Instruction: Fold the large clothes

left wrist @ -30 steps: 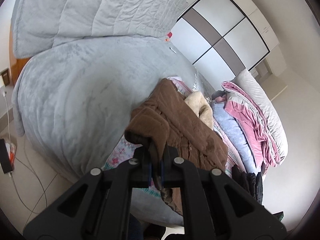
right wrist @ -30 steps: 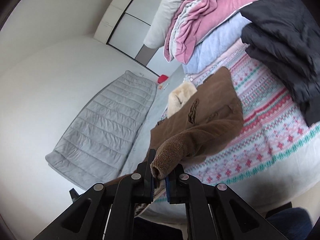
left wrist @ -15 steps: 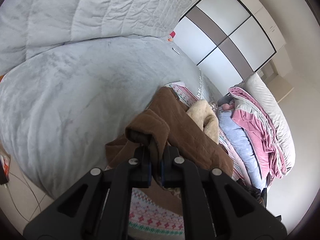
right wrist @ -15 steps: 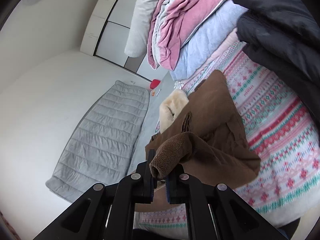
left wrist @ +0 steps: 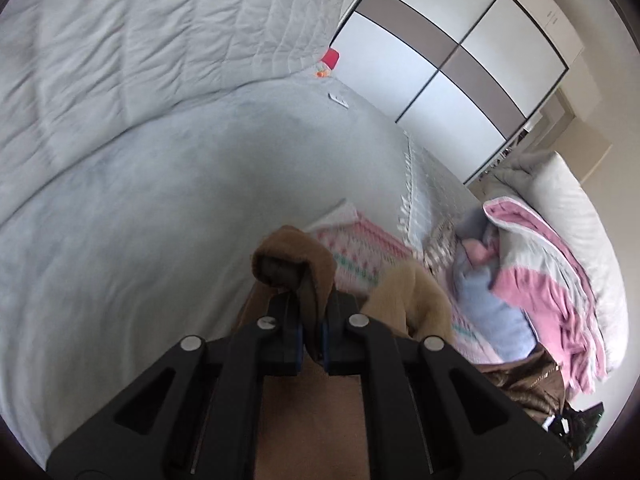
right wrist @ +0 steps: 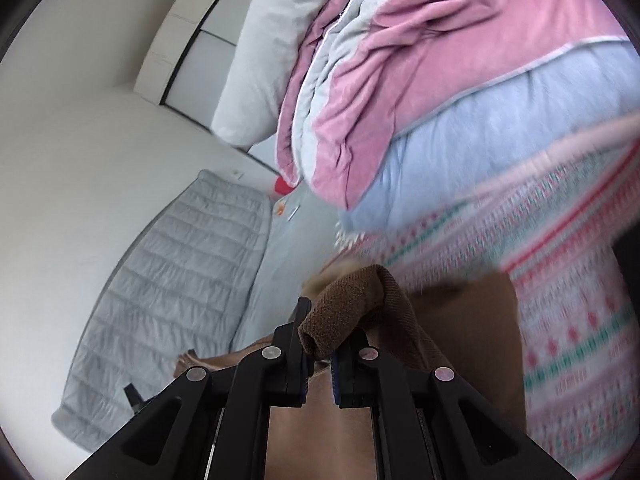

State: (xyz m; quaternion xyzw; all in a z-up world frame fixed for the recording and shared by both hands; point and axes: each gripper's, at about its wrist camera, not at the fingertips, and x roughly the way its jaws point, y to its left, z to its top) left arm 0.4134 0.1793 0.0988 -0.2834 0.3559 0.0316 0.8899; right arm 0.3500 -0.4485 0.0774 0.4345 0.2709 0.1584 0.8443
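Two grippers each pinch a sleeve end of the brown coat [left wrist: 408, 300], and that is why the garment hangs between them rather than lying flat. The left gripper [left wrist: 311, 334] has its fingers closed narrow on a dark brown cuff [left wrist: 292, 266] that bulges up over the tips. The right gripper [right wrist: 319, 354] clamps a ribbed knit cuff [right wrist: 344, 312] the same way. Holding both ends looks like a way to spread the sleeves wide and lay the coat out square before folding.

Most of the coat sits low and close under both cameras, above the patterned blanket [right wrist: 580, 312] spread on the bed [left wrist: 140, 220]; whether its body touches the blanket cannot be told. A tan fleecy part, probably the collar lining, shows just right of the left fingers.

Around it, a heap of pink [right wrist: 400, 60] and pale blue bedding [right wrist: 480, 140] with a white pillow [left wrist: 568, 200] lies beside the blanket on the right, close enough to crowd a sleeve laid out that way. A grey quilted headboard [left wrist: 140, 40] stands at the bed's far end, with a small red item [left wrist: 330, 58] beside it. Wardrobe doors [left wrist: 440, 48] stand beyond. The grey cover to the left is open room.
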